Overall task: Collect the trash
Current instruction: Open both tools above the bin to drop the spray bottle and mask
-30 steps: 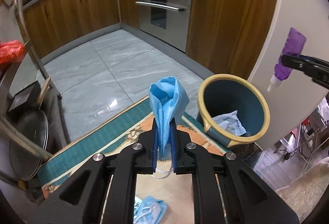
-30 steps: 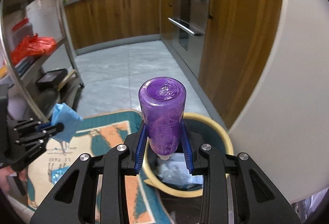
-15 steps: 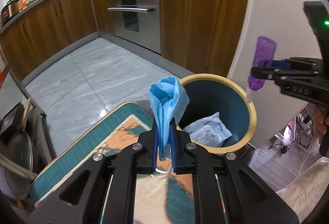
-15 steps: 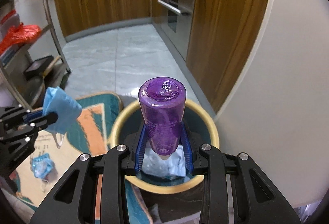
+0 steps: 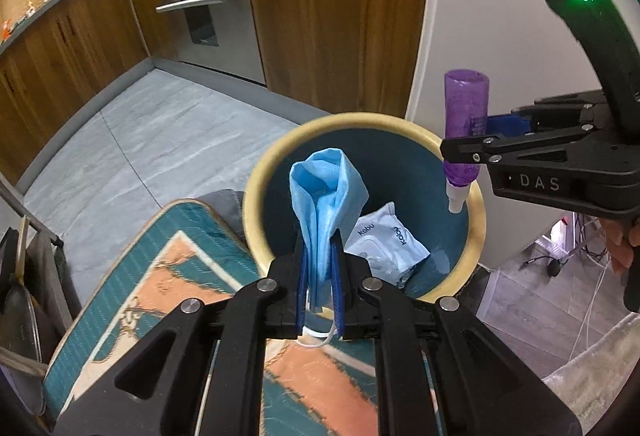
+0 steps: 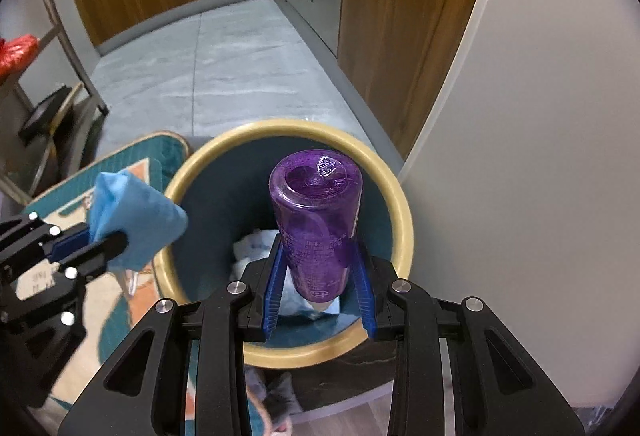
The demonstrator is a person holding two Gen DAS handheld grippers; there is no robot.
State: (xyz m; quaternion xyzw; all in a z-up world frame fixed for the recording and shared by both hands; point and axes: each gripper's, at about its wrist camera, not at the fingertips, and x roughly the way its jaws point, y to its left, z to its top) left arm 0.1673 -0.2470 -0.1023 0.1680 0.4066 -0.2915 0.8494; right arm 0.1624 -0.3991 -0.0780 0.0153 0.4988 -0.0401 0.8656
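While the teal bin (image 5: 476, 224) with its cream rim stands on the floor at the foot of the white wall, the left gripper (image 5: 320, 260) at the bin's left rim pinches a folded blue face mask (image 5: 326, 192) between its blue pads, the mask's top poking up over the bin's mouth. Inside the bin, near the bottom, lies a white wipes packet (image 5: 384, 240). Over the bin's right side the right gripper (image 6: 320, 276) clamps a purple bottle (image 6: 316, 220) upside down, nozzle pointing into the bin.
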